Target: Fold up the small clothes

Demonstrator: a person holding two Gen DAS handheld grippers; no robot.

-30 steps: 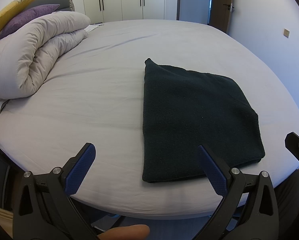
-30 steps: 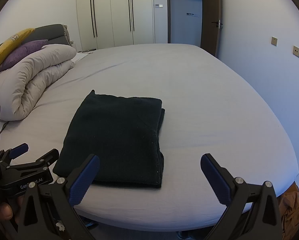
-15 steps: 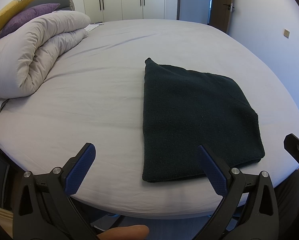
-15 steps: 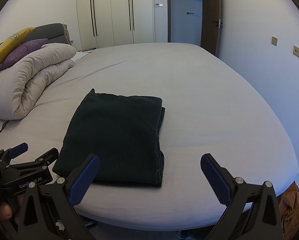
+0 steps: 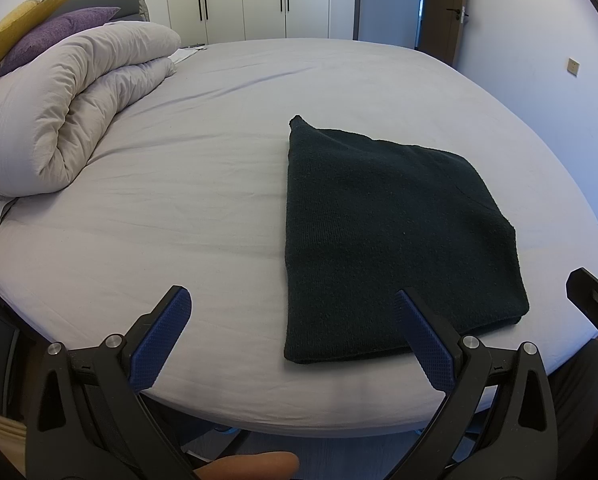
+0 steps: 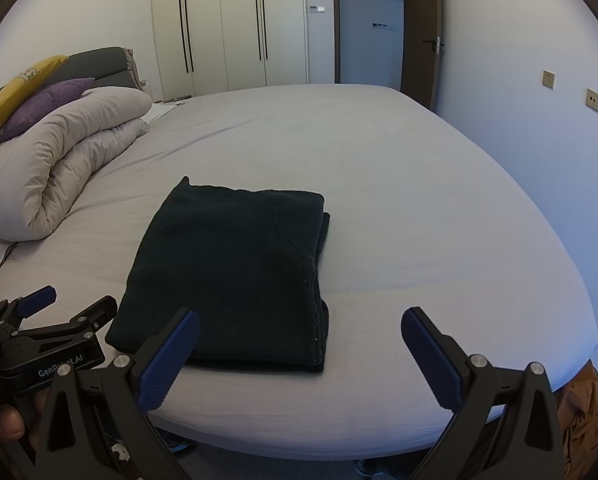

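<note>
- Nearest, left gripper point(image 5: 291, 312) with blue-padded black fingers spread wide, empty, hovering over the near bed edge.
- Right gripper point(image 6: 299, 332) likewise spread wide, holding nothing.
- Just beyond both, folded dark green knitted garment point(image 5: 387, 236) flat on the pale grey bed sheet point(image 5: 179, 184), untouched.
- Farther left, rolled beige duvet point(image 5: 67, 104).
- Unchanged from half a second earlier.
</note>
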